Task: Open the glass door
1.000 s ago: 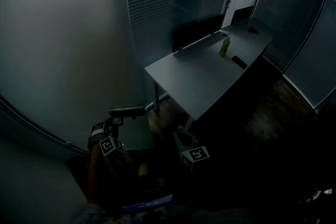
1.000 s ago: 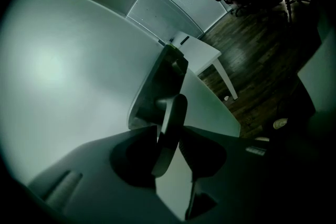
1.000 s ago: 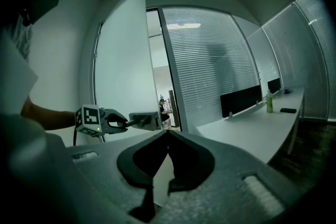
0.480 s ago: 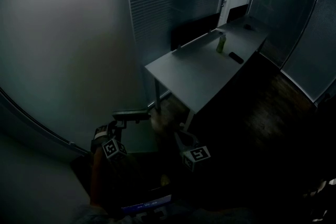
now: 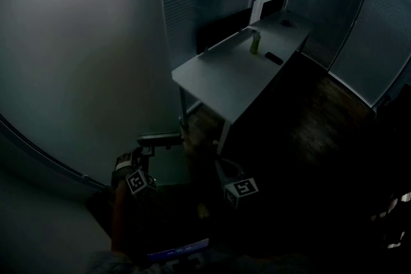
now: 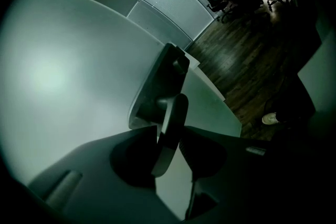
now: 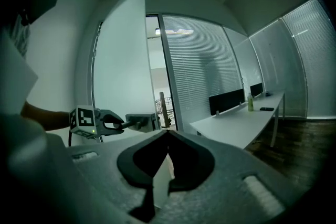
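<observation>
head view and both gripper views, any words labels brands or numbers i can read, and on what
No text can be read in any view.
Black-and-white marker cubes: square patterns only, no letters or digits.
Green plastic bottle on the long grey table: label too small to read.
Bluish lit strip at the head view's bottom edge: too blurred to read.

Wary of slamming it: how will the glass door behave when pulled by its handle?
The glass door is a tall panel, probably heavy and stiff. Its handle, in the left gripper, looks smooth, possibly slippery.
</observation>
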